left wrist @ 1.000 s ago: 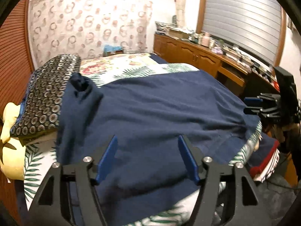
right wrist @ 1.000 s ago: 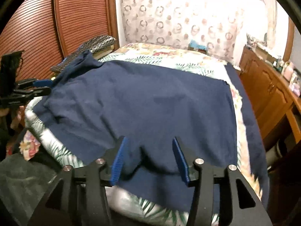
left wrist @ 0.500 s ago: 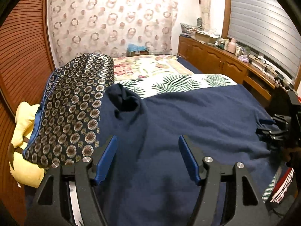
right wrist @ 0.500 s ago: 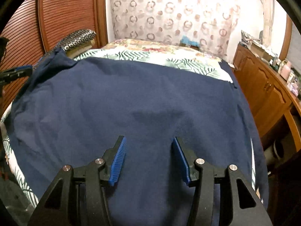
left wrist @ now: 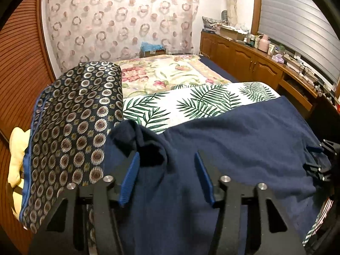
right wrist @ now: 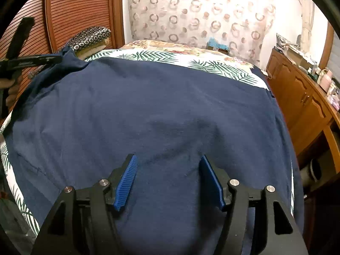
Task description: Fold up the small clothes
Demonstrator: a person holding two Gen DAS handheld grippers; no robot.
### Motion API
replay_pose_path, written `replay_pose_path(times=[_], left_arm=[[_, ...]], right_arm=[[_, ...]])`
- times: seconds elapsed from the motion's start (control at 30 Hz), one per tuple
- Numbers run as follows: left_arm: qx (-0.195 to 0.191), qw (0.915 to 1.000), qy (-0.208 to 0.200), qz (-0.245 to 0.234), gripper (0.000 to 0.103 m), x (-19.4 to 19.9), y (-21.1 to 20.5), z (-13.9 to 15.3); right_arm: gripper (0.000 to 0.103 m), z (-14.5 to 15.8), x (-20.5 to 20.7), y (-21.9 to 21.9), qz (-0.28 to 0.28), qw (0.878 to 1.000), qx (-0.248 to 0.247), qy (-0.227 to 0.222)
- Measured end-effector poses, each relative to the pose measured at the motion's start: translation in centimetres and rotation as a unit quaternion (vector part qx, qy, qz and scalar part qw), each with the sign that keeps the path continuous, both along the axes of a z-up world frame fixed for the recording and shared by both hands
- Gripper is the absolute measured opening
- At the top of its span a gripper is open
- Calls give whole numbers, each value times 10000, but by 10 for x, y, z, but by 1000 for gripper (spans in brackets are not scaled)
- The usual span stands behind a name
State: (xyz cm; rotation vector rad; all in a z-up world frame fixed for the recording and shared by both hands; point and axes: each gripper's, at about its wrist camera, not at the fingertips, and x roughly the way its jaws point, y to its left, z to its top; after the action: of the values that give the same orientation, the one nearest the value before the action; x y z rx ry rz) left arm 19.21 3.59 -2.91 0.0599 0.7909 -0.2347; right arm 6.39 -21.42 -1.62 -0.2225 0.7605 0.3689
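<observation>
Since a second ago both claws have closed in over the navy shirt (right wrist: pixel 161 106) spread on the bed (left wrist: pixel 204 99). Left claw (left wrist: pixel 167 175) and right claw (right wrist: pixel 169 180) gape released. That bunched sleeve (left wrist: pixel 146 146) could snag crooked. No containers near; a box (left wrist: pixel 153 52) beyond, contents unclear.
</observation>
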Motion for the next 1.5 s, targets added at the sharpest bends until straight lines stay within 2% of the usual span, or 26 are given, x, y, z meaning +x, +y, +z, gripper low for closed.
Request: replay_pose_path(times=[0.07, 0.13, 0.2, 0.3, 0.47, 0.7, 0.83, 0.97, 1.03, 1.1, 1.13, 1.3, 1.5], left_arm=[[21, 10000, 96, 15, 48, 7, 1, -2], [111, 9998, 162, -8, 39, 14, 1, -5], [162, 9997, 196, -49, 17, 17, 1, -5], [190, 9998, 12, 17, 7, 15, 6, 5], [162, 9988, -275, 359, 6, 16, 31, 20], [351, 9984, -208, 392, 7, 20, 34, 10], [276, 9986, -237, 392, 19, 13, 35, 11], [228, 9981, -395, 404, 43, -7, 38, 17], [182, 9979, -480, 389, 48, -21, 40, 19], [42, 9980, -507, 378, 67, -36, 42, 19], [-11, 9978, -535, 389, 70, -43, 43, 19], [-152, 9968, -571, 531, 72, -79, 47, 10], [-145, 9975, -337, 597, 72, -102, 51, -8]], right_arm=[[65, 0, -3, -1, -7, 10000, -4, -17], [65, -1, -3, -1, 0, 10000, 6, -14], [65, -1, -3, -1, 5, 10000, 10, -9], [65, -1, -3, -1, 4, 10000, 17, -11], [65, -1, -3, -2, 6, 10000, 23, -10], [65, -1, -3, -2, 10, 10000, 23, -9], [65, -2, -3, -2, 12, 10000, 20, -9], [65, -2, -3, -2, 14, 10000, 17, -7], [65, -2, -3, -2, 15, 10000, 16, -7], [65, -2, -3, -2, 16, 10000, 15, -7], [65, -2, -3, -3, 17, 10000, 14, -7], [65, -2, -3, -3, 19, 10000, 13, -6], [65, -2, -3, -2, 18, 10000, 11, -5]])
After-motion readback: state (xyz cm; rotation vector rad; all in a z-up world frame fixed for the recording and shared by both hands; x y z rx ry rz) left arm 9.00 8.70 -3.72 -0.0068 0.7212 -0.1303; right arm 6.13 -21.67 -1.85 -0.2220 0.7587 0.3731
